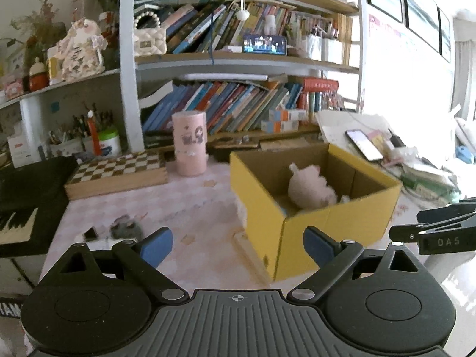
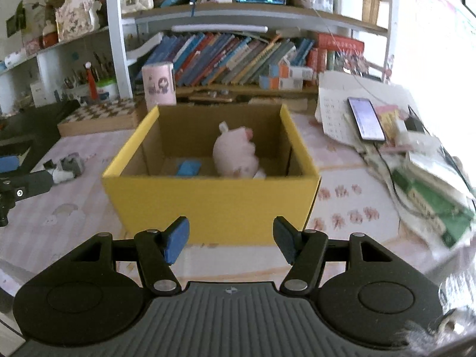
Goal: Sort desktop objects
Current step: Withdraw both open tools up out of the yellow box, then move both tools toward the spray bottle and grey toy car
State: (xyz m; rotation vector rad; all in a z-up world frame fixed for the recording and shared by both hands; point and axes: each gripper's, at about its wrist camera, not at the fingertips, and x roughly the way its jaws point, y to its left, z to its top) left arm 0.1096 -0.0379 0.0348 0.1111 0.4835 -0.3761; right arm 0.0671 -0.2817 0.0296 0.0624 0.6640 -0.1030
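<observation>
The letters "DAS" stand in pale print on the black right gripper (image 1: 443,232); writing elsewhere, on books and boxes, is too blurred to read.

Matt yellow cardboard box (image 2: 208,202) (brown inside); soft plush pig (image 2: 235,151); wooden checkerboard (image 1: 119,172).

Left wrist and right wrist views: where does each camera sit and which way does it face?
Left wrist: on the left gripper, jaws open and empty, facing the bookshelf past the yellow box's corner; the right gripper shows at the edge.
Right wrist: on the right gripper, jaws open and empty, squarely facing the yellow box; the left gripper shows at the edge.
Shared: box, pink plush toy inside, pink cylinder, phone.
</observation>
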